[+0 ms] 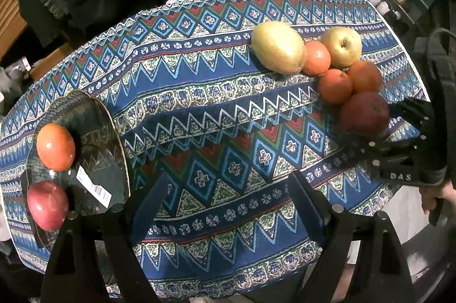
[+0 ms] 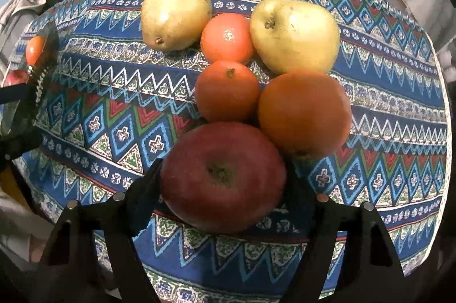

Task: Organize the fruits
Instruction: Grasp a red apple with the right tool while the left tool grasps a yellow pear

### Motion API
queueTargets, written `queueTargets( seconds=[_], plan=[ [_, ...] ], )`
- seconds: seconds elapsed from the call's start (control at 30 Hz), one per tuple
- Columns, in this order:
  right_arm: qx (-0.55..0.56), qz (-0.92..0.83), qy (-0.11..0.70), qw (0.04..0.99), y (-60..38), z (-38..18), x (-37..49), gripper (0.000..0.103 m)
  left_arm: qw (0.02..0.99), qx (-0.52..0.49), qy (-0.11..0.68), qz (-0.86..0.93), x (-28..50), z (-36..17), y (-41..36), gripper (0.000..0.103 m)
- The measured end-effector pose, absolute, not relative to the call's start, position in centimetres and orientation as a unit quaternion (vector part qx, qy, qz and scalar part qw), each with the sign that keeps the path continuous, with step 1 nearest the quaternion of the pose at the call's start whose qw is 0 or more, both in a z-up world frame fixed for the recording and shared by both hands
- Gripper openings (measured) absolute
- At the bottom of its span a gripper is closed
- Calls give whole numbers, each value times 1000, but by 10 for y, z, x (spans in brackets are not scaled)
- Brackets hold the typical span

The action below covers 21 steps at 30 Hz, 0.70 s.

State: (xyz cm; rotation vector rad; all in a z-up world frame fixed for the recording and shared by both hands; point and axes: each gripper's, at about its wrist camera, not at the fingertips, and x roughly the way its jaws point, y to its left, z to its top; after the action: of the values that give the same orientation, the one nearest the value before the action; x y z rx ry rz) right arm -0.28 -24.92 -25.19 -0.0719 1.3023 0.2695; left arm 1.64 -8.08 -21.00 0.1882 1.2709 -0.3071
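**Inspector:** Progress?

**Assistant:** Two of eight placed. The round glass plate (image 1: 114, 137), just left of the left gripper (image 1: 228, 206), holds a small orange mandarin (image 1: 55, 147) and a red apple (image 1: 47, 205). That gripper stands wide open, empty.

**Inspector:** Remaining?

**Assistant:** Six, clustered on the patterned blue tablecloth (image 2: 114, 114). The large dark-red apple (image 2: 222, 177) sits between the right gripper's (image 2: 223, 196) spread fingers (image 2: 145, 186); whether they grip it, I cannot tell. Ahead: three oranges, two yellow pears

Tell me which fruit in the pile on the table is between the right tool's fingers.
The dark red apple, at the near end of the pile. It sits between the right tool fingers; the oranges and yellow fruits lie beyond it.
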Motion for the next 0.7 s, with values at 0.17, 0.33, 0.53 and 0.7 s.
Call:
queueTargets(
  seconds=[0.17,0.33,0.53,0.7],
  plan=[
    [-24,132,578,805,-255,-224,-8,77,794,75,584,-147,22,-201,-86,87],
    [-12,126,546,828,-268,-195,-6,77,800,51,581,-142,37,-191,-89,87],
    [-9,109,527,843,-285,-179,6,77,807,26,576,-132,56,-184,-94,87],
    [4,94,518,851,-301,-172,14,77,815,33,566,-117,71,-182,-108,87]
  ],
)
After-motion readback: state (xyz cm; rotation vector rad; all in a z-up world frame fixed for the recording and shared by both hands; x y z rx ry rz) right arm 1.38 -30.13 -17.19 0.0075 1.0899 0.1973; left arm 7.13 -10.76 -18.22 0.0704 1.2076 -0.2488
